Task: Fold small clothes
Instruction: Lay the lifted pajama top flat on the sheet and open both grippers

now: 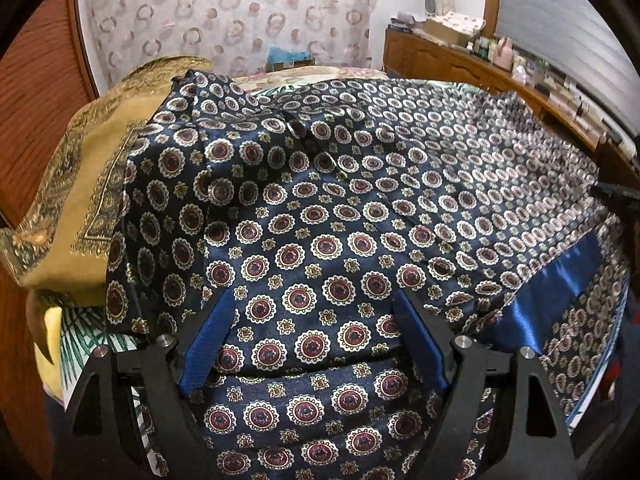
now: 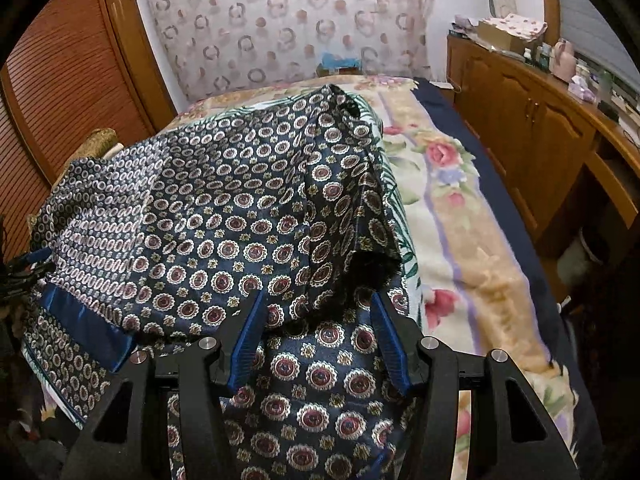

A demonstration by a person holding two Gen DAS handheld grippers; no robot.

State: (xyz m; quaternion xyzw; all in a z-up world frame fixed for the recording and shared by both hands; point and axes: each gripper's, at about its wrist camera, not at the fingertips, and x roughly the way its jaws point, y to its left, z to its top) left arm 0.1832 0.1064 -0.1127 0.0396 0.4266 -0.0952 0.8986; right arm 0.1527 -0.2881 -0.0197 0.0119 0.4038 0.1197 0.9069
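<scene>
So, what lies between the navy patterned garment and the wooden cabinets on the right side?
In the right wrist view, the floral blanket on the bed fills that stretch, with a dark blue edge beside the wooden cabinets. Nothing else lies there past the navy patterned garment.

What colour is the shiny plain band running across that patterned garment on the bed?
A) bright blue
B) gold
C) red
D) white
A: a glossy bright blue band crosses the navy medallion-print garment, and it shows again at the lower left of the right wrist view, plainly blue rather than red, gold or white.
</scene>
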